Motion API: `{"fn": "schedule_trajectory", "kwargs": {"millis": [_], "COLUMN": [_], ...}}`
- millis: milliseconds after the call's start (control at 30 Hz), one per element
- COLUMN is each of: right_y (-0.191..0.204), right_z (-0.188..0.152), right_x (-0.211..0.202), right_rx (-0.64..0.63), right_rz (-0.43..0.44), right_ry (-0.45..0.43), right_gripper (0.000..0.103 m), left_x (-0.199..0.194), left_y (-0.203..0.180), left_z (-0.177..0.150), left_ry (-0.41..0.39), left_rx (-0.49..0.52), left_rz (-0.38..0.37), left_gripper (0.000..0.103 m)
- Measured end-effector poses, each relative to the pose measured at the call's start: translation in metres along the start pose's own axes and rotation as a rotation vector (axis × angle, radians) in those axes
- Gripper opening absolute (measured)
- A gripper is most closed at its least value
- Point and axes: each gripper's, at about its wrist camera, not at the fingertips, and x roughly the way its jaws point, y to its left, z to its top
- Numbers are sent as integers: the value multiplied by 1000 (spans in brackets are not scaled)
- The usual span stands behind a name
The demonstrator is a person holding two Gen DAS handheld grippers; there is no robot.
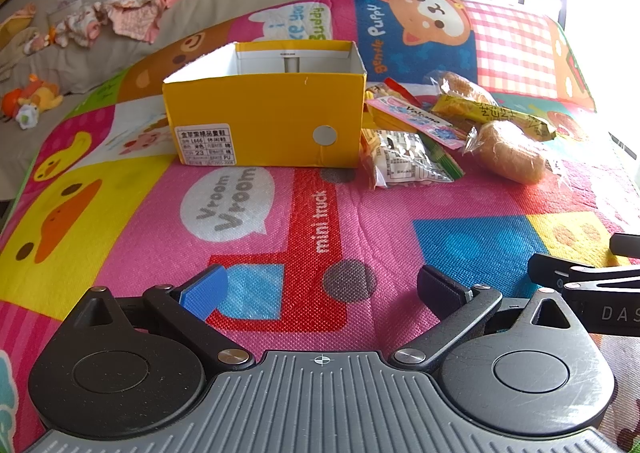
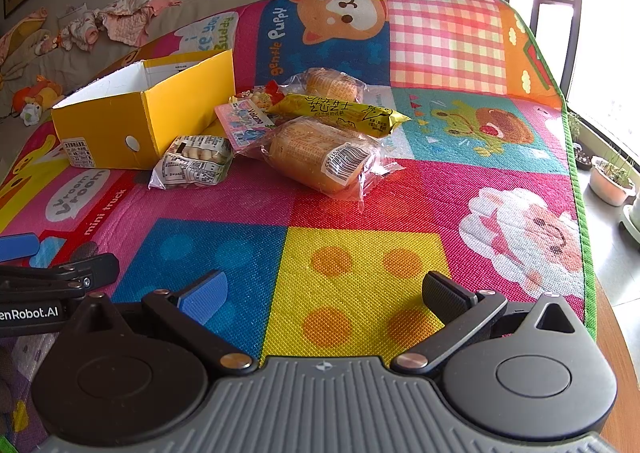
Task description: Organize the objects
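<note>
Standing open-topped: yellow box (image 1: 264,121), white inside.

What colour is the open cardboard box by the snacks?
The open cardboard box is yellow outside, white inside. It shows best in the left wrist view.

Bare mat (image 2: 340,245) ahead; yellow box (image 2: 132,125) flanks snack pile (image 2: 304,133) leftward.

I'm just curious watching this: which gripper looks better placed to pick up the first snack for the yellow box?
Probably the right gripper: the wrapped bun lies almost straight ahead. The left gripper faces the yellow box.
</note>
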Motion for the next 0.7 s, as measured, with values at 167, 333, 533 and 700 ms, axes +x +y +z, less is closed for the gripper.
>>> {"fn": "schedule_trajectory", "kwargs": {"millis": [167, 333, 533, 700], "right_y": [0, 0, 0, 0], "right_z": [0, 0, 0, 0], "right_x": [0, 0, 0, 0], "right_rx": [0, 0, 0, 1], "right_rz": [0, 0, 0, 0], "right_ry": [0, 0, 0, 0], "right_gripper": [103, 103, 103, 103], "left_x": [0, -1, 0, -1], "left_y": [0, -1, 0, 0], "left_z": [0, 0, 0, 0], "left_ry": [0, 0, 0, 0], "left_rx": [2, 1, 0, 2], "left_rz": [2, 1, 0, 2], "left_gripper": [103, 103, 103, 103]}}
